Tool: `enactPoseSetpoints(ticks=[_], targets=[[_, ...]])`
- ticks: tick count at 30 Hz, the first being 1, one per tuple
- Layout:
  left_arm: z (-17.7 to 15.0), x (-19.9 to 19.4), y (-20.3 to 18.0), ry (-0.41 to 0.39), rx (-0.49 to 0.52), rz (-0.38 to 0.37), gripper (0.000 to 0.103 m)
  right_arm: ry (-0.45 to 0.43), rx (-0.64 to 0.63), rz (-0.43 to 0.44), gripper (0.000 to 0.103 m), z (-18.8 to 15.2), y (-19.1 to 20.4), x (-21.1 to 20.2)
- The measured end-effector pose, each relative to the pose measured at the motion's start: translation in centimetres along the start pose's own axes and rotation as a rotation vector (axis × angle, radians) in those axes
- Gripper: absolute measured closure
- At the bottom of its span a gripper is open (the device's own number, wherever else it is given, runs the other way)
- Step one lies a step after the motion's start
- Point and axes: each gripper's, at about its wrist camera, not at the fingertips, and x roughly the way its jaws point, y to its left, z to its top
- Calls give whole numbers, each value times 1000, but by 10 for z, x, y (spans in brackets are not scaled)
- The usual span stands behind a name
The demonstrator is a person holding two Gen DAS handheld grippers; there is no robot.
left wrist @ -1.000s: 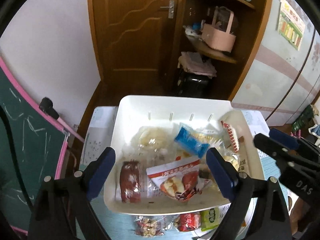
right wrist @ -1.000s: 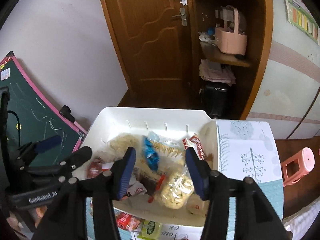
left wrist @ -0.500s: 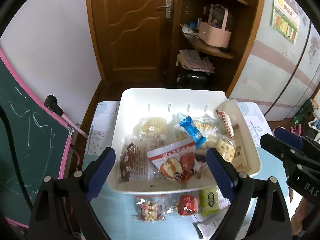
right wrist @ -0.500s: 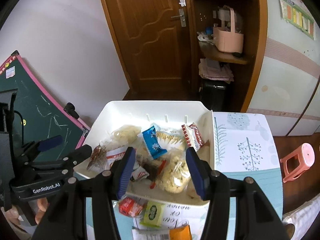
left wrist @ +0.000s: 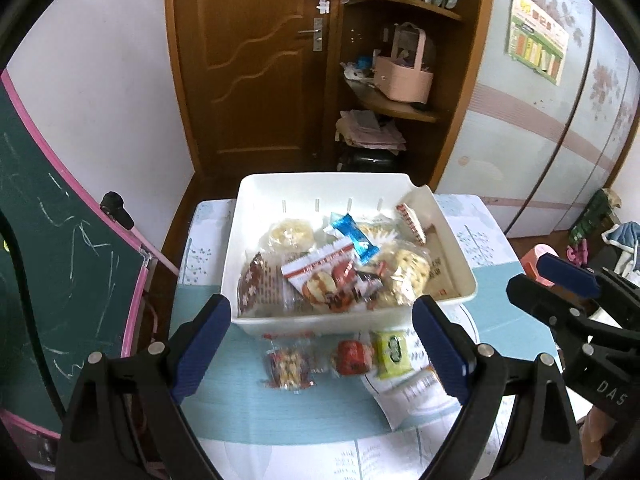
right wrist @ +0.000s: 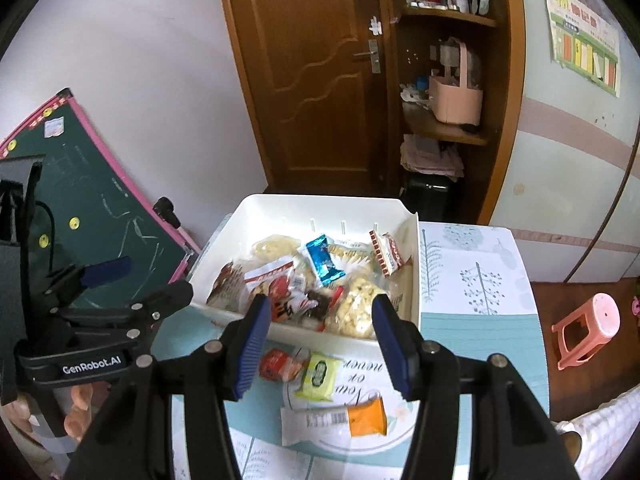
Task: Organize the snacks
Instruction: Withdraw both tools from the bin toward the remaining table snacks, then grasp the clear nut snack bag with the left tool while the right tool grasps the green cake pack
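Note:
A white bin on the table holds several snack packets, with a blue one on top. On the table in front of the bin lie a nut-mix packet, a red packet, a green packet and a white-and-orange packet. My left gripper is open and empty above the loose packets. My right gripper is open and empty above the red and green packets.
The table has a pale blue and white cloth. A green chalkboard leans at the left. A wooden door and shelves stand behind. A pink stool is on the floor at the right.
Both grippers have pulled back and up from the bin. The loose packets in front of the bin have come into view. Both stay open.

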Motion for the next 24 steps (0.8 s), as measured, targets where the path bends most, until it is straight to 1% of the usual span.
enactPoseSetpoints(ticks=[5, 10, 13, 18, 24], targets=[[-20, -10, -6, 3, 20, -11, 11, 2, -21, 2, 50, -19, 6, -11], [-43, -3, -4, 30, 16, -14, 11, 37, -4, 14, 50, -40, 1, -1], [-60, 11, 4, 62, 4, -4, 11, 78, 24, 28, 50, -54, -5, 14], [-87, 47, 26, 131, -43, 28, 11, 137, 73, 37, 50, -73, -13, 47], [-103, 90, 53, 196, -109, 57, 11, 206, 96, 18, 50, -90, -17, 89]])
